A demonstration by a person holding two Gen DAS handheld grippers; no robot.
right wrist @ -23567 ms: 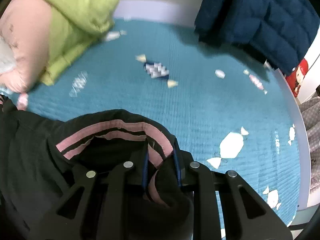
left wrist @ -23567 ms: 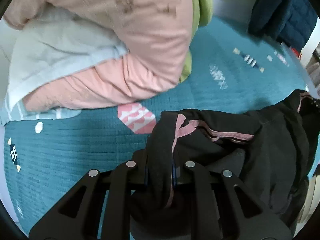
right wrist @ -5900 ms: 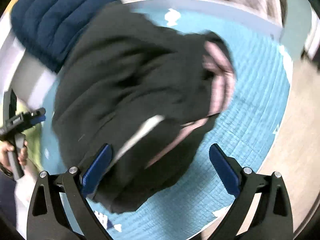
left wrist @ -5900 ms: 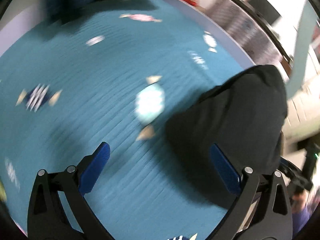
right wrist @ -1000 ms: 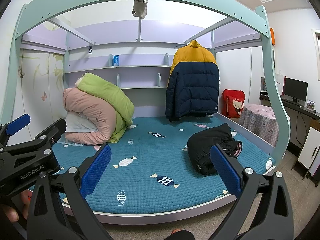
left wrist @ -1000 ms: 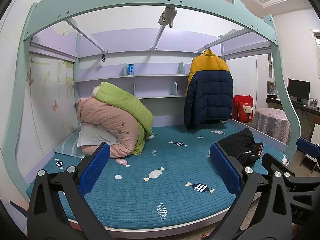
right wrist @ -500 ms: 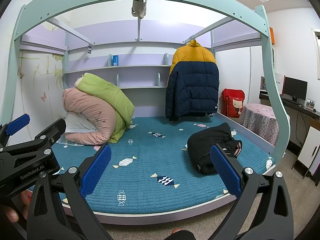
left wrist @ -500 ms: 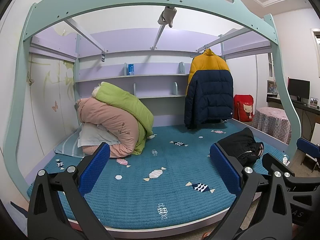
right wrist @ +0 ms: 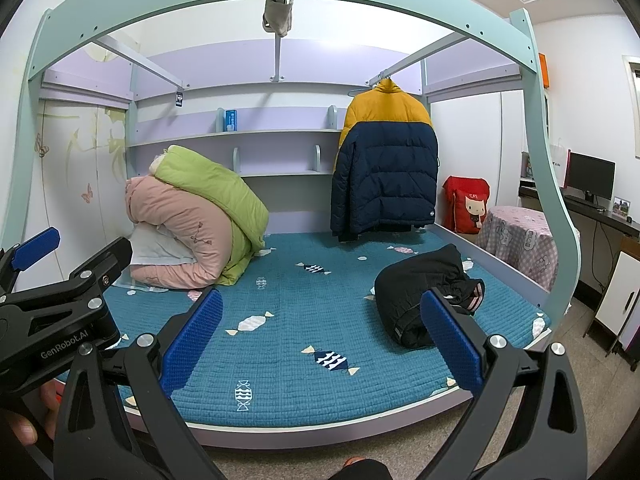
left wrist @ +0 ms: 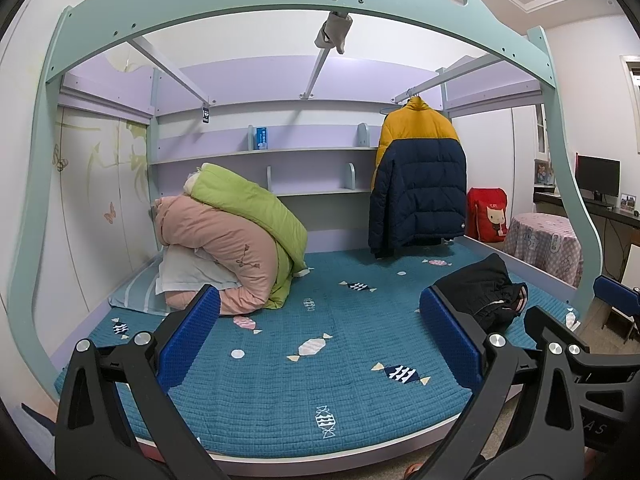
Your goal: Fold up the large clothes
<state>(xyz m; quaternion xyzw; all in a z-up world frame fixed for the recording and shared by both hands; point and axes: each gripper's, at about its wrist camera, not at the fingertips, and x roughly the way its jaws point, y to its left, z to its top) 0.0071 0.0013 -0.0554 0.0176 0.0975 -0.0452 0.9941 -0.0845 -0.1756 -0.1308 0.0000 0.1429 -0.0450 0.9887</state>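
A black garment with pink trim lies bundled on the right side of the teal bed, in the left wrist view (left wrist: 486, 292) and the right wrist view (right wrist: 424, 292). My left gripper (left wrist: 320, 340) is open and empty, held off the bed's front edge, well away from the garment. My right gripper (right wrist: 320, 336) is open and empty too, also back from the bed. The left gripper's body shows at the left of the right wrist view (right wrist: 56, 304).
Rolled pink and green quilts (left wrist: 232, 240) with a pillow lie at the bed's back left. A yellow and navy puffer jacket (right wrist: 384, 168) hangs at the back. The bed's arched frame (right wrist: 556, 216) stands at right, with a covered table (right wrist: 520, 244) and desk beyond.
In the last second nothing has visibly moved. Earlier both grippers held the black garment; now it lies on the bed and both grippers are open and drawn back.
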